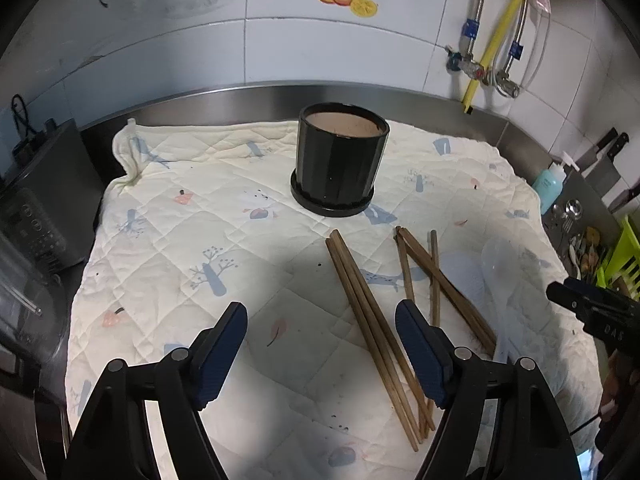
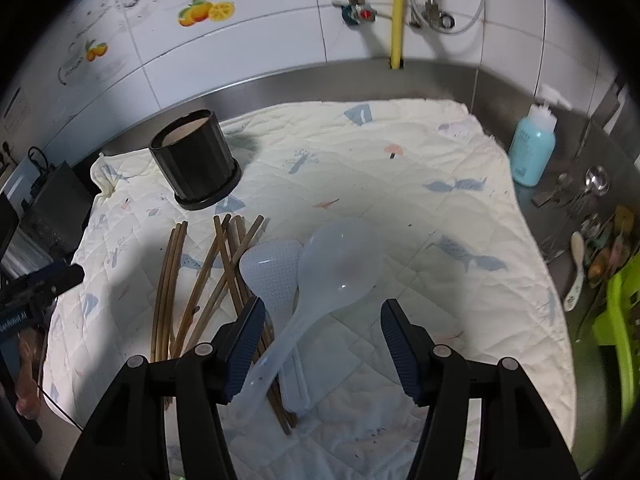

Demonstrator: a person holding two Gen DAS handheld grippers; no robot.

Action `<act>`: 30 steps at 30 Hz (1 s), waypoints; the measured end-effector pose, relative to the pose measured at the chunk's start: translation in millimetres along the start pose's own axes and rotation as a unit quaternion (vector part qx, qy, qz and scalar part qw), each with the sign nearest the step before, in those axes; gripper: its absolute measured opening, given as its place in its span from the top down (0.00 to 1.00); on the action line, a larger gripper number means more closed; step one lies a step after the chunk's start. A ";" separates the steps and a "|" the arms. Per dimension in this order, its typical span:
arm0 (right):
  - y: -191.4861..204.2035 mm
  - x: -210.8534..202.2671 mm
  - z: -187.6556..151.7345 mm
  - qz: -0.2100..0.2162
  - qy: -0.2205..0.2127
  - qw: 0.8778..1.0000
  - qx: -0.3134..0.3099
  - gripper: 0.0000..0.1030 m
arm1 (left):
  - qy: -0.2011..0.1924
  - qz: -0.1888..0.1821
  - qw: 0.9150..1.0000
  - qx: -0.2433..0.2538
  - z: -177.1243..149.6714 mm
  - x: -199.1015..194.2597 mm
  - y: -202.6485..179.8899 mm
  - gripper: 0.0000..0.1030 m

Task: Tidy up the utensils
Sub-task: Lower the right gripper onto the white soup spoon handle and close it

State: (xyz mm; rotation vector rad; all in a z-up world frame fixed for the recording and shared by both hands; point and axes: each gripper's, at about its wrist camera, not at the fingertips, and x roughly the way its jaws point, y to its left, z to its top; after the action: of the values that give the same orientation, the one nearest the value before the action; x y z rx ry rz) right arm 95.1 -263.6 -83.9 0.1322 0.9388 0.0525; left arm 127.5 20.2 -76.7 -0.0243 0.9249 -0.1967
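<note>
Both my claws, left claw (image 1: 320,330) and right claw (image 2: 322,326), tilt downward, parted, gripping nothing; beyond them, black ribbed ceramic pot (image 1: 340,160) stands empty.

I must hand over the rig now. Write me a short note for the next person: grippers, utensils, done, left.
Left gripper: open, empty, above the quilted cloth beside the chopsticks.
Right gripper: open, holds nothing; the translucent ladle handle lies between its jaws.
Utensils: chopsticks, ladle and white rice paddle lie loose on the cloth.
Black pot: upright, shows no utensils.
Done: nothing visible.
Left: put all utensils into the pot, probably.
</note>
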 end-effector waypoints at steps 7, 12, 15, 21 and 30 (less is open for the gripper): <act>0.8 31.3 7.6 -0.018 0.025 0.999 0.019 0.23 | 0.019 -0.007 1.000 -0.003 3.1 22.0 13.0 0.21; -4.6 49.6 14.4 -0.019 0.039 0.997 0.063 0.19 | 0.027 -0.009 1.000 -0.009 5.2 32.1 25.9 0.21; -7.1 58.4 16.8 -0.029 0.045 0.995 0.085 0.16 | 0.032 -0.015 0.999 -0.011 7.3 38.4 31.8 0.22; -9.1 73.4 24.1 -0.042 0.054 0.990 0.121 0.11 | 0.044 -0.027 0.999 -0.012 10.2 53.3 38.4 0.22; -18.3 95.1 25.8 -0.066 0.059 0.983 0.163 0.09 | 0.055 -0.041 0.998 -0.008 22.7 71.1 41.3 0.22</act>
State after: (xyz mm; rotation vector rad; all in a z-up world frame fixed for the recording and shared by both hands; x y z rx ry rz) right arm 171.8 -274.3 -147.4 0.3720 1.0678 -0.2196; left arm 193.7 46.5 -123.6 -0.0669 1.0366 -0.2695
